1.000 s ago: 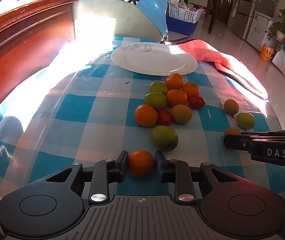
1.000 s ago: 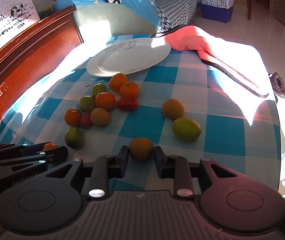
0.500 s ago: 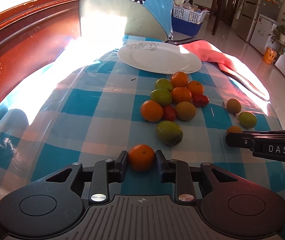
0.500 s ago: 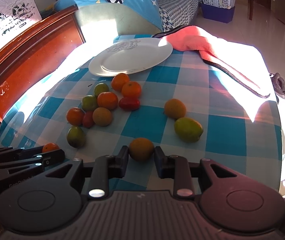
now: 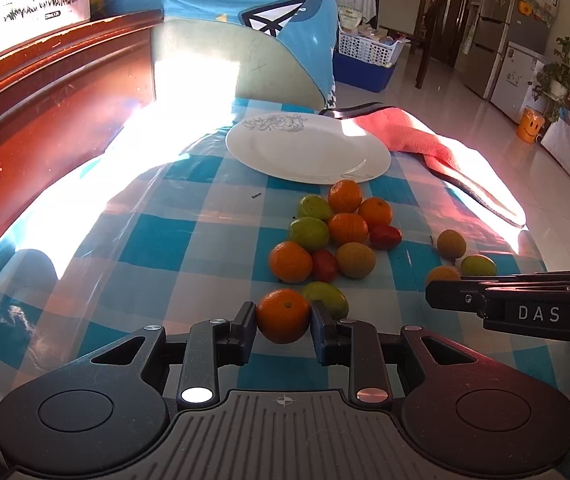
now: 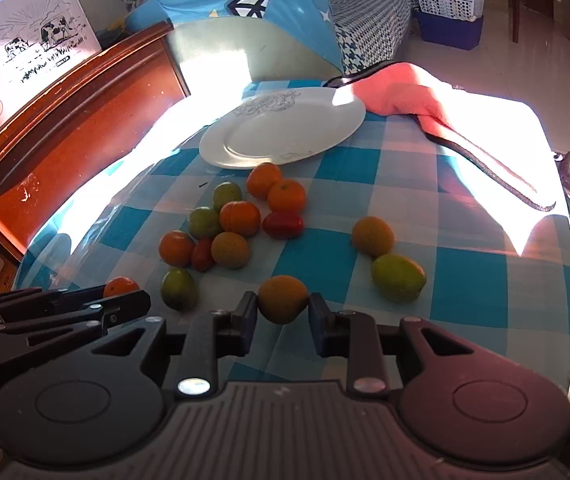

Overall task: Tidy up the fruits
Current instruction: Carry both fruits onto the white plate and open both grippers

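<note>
My left gripper [image 5: 283, 326] is shut on an orange [image 5: 283, 314], held above the checked tablecloth. My right gripper [image 6: 283, 314] is shut on a yellow-orange fruit [image 6: 283, 298]. A white plate [image 5: 309, 152] lies empty at the far end of the table; it also shows in the right wrist view [image 6: 281, 132]. A cluster of several oranges, green fruits and red tomatoes [image 5: 337, 232] lies between the plate and my grippers. Two more fruits [image 6: 385, 256] lie to the right. The right gripper [image 5: 517, 308] shows at the right of the left view, the left gripper [image 6: 57, 312] at the left of the right view.
A pink cloth [image 6: 417, 100] drapes over the table's far right corner. A wooden headboard [image 5: 45, 120] runs along the left side. A chair back with a blue cover [image 5: 245, 52] stands behind the plate. The table edge drops off at right [image 6: 565, 280].
Both grippers have lifted and moved forward toward the plate, each still holding its fruit. The green fruit near the left gripper now sits just behind the held orange.
</note>
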The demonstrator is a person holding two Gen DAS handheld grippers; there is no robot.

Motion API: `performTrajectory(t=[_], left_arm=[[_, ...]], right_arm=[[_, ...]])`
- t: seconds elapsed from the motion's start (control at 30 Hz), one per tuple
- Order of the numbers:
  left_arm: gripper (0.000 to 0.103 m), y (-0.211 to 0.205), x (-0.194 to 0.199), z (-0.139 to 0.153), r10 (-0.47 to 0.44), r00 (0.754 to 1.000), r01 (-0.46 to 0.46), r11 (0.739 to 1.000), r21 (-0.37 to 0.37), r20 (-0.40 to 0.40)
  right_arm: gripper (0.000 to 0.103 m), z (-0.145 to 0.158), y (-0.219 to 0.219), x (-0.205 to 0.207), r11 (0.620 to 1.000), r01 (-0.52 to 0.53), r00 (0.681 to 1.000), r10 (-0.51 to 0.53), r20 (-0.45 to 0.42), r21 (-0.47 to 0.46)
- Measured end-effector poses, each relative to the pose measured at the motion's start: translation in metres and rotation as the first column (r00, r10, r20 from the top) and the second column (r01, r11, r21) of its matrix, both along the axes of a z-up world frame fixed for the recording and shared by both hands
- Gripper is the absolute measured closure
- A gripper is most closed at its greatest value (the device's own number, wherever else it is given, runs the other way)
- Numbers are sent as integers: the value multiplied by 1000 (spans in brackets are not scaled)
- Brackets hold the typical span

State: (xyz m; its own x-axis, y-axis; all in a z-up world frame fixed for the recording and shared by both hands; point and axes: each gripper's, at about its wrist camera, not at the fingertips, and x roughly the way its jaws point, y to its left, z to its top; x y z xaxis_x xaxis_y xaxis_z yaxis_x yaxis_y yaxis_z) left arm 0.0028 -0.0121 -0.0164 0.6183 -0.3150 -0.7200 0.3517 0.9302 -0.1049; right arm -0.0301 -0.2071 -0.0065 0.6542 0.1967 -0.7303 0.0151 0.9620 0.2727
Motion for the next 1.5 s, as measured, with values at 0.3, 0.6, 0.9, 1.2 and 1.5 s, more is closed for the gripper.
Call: performTrajectory(t=[0.3, 0.6, 0.9, 1.2, 1.5], left_arm=[[77, -8, 28, 12, -25, 1000, 26, 999, -26, 13], [77, -13, 70, 21, -24, 1000, 25, 999, -43, 16], [77, -29, 111, 27, -60, 998, 62, 998, -34, 35], [77, -42, 146, 22, -79, 996, 81, 996, -40, 42], [77, -54, 176, 7, -88, 996, 89, 996, -24, 23]], right_arm=[[75, 12, -5, 27, 998, -38, 999, 38, 3, 41], [75, 26, -10, 64, 995, -96, 995, 96, 24, 32], [75, 19, -23, 101, 995, -75, 997, 75, 6, 62], [75, 14, -30, 134, 995, -55, 998, 53, 20, 83], [75, -1, -28, 163, 997, -41, 999, 41, 0, 67]])
